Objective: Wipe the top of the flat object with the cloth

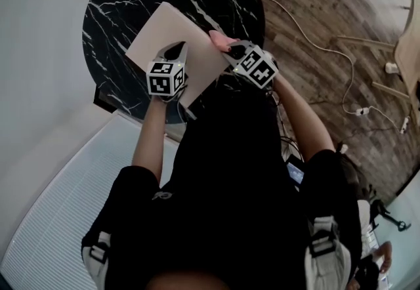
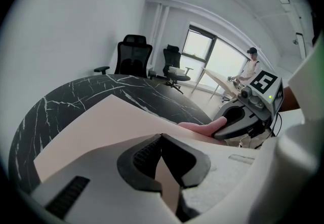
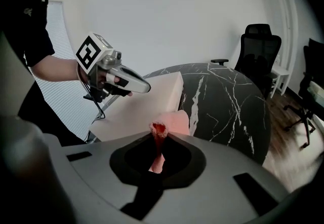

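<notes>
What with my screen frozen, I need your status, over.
Right gripper jaws shut on pink cloth. Left gripper jaws together over beige flat board. Nothing in the way.

Glossy marble table [image 1: 118, 10], matt board [image 1: 172, 36]

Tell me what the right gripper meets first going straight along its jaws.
Likely the top of the flat beige board: the right gripper, shut on a crumpled pink cloth, points down at it, short of the black marble table.
</notes>
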A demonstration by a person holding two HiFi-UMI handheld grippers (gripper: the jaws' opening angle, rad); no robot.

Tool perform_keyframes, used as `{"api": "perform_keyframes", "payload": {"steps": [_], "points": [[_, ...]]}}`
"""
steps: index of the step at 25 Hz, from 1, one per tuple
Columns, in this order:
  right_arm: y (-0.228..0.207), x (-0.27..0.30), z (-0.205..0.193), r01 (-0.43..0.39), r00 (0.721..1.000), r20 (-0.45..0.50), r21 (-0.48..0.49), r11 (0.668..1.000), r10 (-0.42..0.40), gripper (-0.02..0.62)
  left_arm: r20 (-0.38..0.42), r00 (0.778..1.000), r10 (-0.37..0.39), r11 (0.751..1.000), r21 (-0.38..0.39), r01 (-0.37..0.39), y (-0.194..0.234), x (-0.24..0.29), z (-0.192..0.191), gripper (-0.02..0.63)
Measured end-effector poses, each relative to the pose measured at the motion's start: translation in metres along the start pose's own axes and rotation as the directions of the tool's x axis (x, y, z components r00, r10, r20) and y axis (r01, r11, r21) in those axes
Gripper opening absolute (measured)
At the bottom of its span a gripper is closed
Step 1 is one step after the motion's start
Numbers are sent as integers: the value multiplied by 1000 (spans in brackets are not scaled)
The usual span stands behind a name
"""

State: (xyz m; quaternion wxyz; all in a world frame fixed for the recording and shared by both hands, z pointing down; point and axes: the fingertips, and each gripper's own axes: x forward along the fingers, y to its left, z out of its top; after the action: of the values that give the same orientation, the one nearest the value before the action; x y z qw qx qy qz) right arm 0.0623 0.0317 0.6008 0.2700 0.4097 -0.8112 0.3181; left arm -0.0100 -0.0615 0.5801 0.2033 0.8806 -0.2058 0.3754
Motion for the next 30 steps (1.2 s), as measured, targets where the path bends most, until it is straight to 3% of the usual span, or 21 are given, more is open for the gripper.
{"api": "perform_keyframes", "payload": {"steps": [9, 17, 20, 25, 30], "points": [[8, -18, -24, 78, 997, -7, 72, 994, -77, 12, -15, 998, -61, 997, 41, 62, -16, 0, -10, 0], [13, -30, -38, 60, 998, -10, 51, 997, -60, 12, -36, 999, -37, 998, 43, 39, -30, -5, -18, 0], [7, -35, -37, 88, 996, 21, 58, 994, -89, 12, -37, 999, 3, 999, 34, -2, -35, -7, -22, 0], [-17, -55, -29, 173, 968, 150, 178, 969, -200, 12, 15, 990, 139, 989, -48, -138, -35, -23, -22, 0], [-12, -72, -38, 181, 970, 144, 122, 976, -198, 12, 61, 958, 282, 951, -147, -270, -45, -53, -36, 0]]}}
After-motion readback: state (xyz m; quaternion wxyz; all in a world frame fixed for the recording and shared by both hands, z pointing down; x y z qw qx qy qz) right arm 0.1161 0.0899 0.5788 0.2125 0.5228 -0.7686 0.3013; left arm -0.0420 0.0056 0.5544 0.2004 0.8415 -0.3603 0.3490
